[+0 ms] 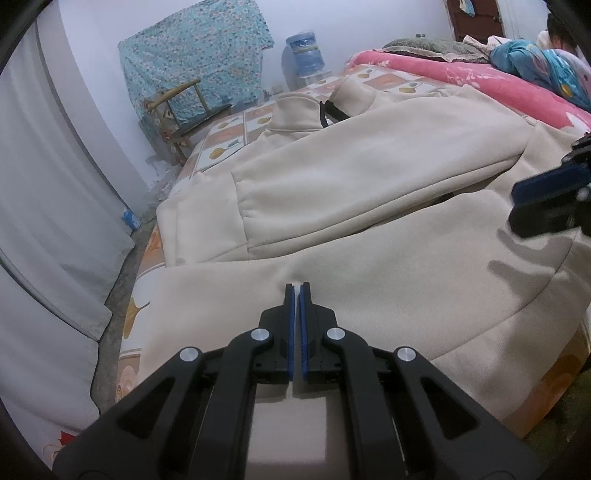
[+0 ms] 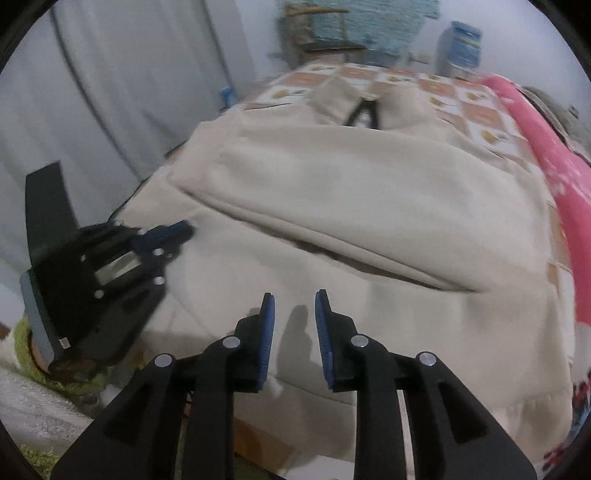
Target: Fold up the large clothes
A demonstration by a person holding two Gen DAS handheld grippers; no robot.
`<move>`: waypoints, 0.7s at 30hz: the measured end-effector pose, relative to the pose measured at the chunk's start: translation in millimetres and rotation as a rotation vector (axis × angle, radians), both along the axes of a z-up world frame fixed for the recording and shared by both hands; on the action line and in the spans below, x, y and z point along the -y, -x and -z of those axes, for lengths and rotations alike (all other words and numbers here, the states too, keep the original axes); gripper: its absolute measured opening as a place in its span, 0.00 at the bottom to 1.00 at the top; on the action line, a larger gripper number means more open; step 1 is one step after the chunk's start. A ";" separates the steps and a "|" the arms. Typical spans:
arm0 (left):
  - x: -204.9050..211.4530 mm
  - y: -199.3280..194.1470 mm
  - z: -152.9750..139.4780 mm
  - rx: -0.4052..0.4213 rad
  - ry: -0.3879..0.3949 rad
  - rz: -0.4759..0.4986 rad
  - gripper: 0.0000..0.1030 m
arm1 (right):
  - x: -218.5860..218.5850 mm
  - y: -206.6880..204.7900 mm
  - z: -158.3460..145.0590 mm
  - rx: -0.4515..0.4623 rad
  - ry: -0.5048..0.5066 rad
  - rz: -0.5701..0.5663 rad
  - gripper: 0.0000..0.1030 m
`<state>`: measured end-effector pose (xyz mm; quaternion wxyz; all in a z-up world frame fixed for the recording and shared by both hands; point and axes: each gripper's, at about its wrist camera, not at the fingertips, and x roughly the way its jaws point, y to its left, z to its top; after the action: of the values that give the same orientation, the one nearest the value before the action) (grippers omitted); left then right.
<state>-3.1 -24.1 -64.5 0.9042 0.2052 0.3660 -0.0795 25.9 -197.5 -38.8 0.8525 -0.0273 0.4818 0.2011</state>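
Observation:
A large cream jacket [image 1: 369,192] with a dark zip at the collar lies spread on the bed, collar at the far end, with one sleeve [image 1: 332,206] folded across its body. My left gripper [image 1: 299,287] is shut on a small pucker of the jacket's cloth near the hem. It also shows in the right wrist view, where the left gripper [image 2: 183,229] rests on the cloth at the left. My right gripper [image 2: 294,301] hovers open just above the lower part of the jacket [image 2: 369,184], with nothing between its blue pads. Its tips, the right gripper [image 1: 517,199], enter the left wrist view at the right edge.
The bed sheet [image 1: 225,136] has orange and white squares. A pink blanket [image 1: 461,74] runs along the far right side, and a person [image 1: 557,29] lies beyond it. A chair with a teal cloth [image 1: 192,59], a water bottle [image 1: 306,55] and grey curtains [image 1: 55,184] stand past the bed.

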 end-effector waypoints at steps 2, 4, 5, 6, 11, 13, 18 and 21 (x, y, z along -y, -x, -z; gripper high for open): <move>-0.6 -0.8 -0.1 -0.003 0.009 -0.002 0.03 | -13.4 -4.1 9.8 0.001 0.085 -0.022 0.23; -2.6 -1.9 -0.8 -0.010 0.028 -0.005 0.03 | -18.4 -9.0 20.9 0.001 0.149 -0.012 0.29; -4.0 -2.6 -1.4 -0.014 0.041 -0.006 0.03 | -16.9 -9.7 21.1 0.015 0.142 0.003 0.30; -5.4 -3.4 -1.8 -0.019 0.054 -0.008 0.03 | -14.8 -11.4 21.4 0.006 0.131 0.012 0.30; -18.8 -8.9 -6.9 -0.065 0.148 -0.017 0.11 | -10.5 -12.4 21.3 -0.009 0.101 0.039 0.31; -30.6 -10.3 -10.0 -0.078 0.195 -0.037 0.17 | -10.6 -12.8 22.1 -0.009 0.100 0.045 0.31; -67.5 -14.7 -10.5 -0.093 0.248 -0.125 0.17 | -9.1 -15.1 22.8 -0.016 0.091 0.048 0.31; -90.0 -17.2 -12.0 -0.088 0.264 -0.177 0.15 | -9.0 -16.2 22.7 -0.021 0.090 0.047 0.31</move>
<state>14.1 65.9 -52.5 0.9099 0.0477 0.4082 -0.0561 42.1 -188.5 -61.5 0.8497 -0.0521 0.4999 0.1593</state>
